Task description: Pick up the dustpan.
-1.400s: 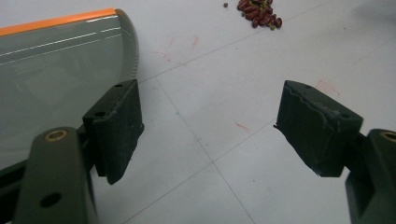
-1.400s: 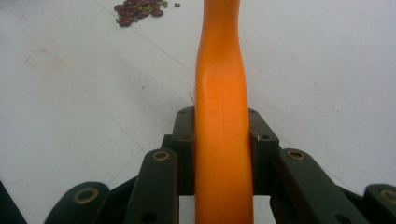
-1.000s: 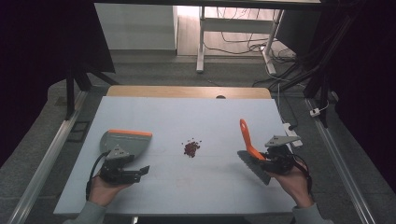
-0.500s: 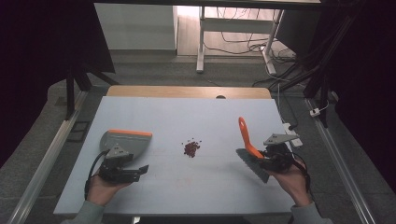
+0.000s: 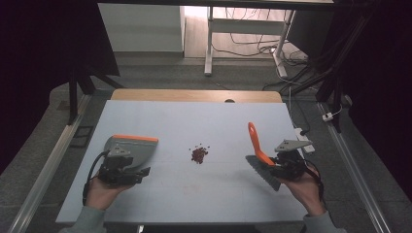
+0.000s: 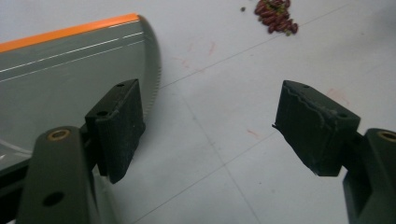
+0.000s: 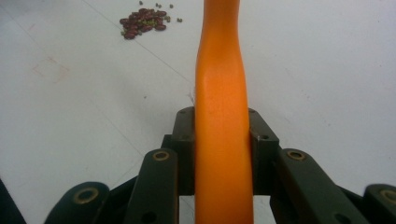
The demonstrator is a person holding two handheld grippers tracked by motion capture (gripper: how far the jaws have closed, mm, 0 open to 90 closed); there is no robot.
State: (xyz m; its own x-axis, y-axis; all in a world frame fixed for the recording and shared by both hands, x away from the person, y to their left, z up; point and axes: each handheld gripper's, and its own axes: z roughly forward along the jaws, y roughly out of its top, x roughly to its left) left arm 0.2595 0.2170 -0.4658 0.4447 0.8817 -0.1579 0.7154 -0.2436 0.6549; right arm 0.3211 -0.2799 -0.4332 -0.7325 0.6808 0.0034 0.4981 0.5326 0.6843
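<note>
A small heap of dark red beans lies mid-table, also seen as beans and beans in the two gripper views. A grey dustpan with an orange rim lies flat at the left. My left gripper sits just in front of it, open. Its jaws stand wide apart over bare table, with the dustpan beside the left jaw. At the right, my right gripper is shut on the orange handle of a brush, whose dark bristles rest on the table.
The pale blue table has a wooden strip along its far edge. A white power strip lies at the right edge. Beyond the table are desk legs and cables on the floor.
</note>
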